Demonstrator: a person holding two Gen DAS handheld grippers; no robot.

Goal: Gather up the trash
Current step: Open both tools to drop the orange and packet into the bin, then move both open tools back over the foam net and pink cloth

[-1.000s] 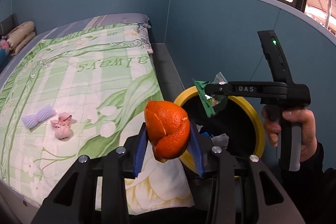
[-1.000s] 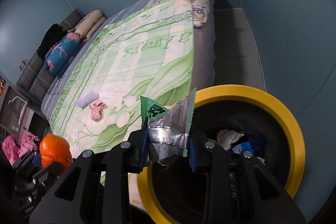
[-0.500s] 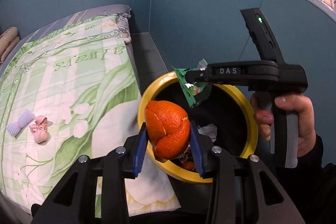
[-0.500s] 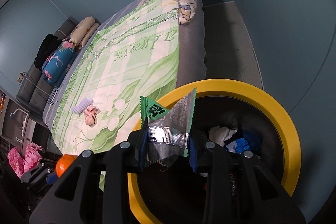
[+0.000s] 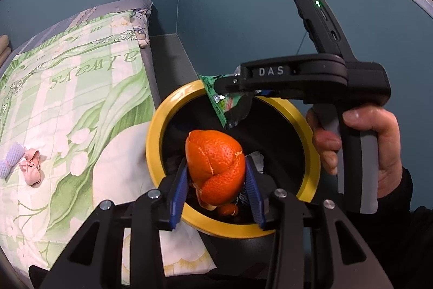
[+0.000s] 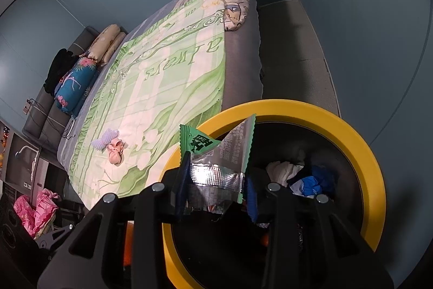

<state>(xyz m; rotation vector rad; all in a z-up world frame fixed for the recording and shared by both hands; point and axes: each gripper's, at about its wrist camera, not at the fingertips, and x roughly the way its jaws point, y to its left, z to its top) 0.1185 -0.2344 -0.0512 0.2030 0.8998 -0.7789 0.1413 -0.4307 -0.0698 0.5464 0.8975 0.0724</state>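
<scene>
Peel (image 5: 215, 165) of an orange sits between the blue pads of the left gripper (image 5: 215, 190), part-open and closed on it, above the yellow-rimmed bin (image 5: 153, 151). Right gripper (image 6: 215, 187): jaws narrow, just now opening a little, the green-and-foil wrapper (image 6: 216, 153) still between the pads over the bin's mouth (image 6: 360, 142). Bin stands beside the bed (image 5: 81, 88).

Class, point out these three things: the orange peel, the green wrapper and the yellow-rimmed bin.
orange peel (image 5: 215, 167), left wrist view, middle of its outer skin
green wrapper (image 6: 219, 165), right wrist view, silvery inner face
yellow-rimmed bin (image 6: 338, 123), right wrist view, far rim
</scene>
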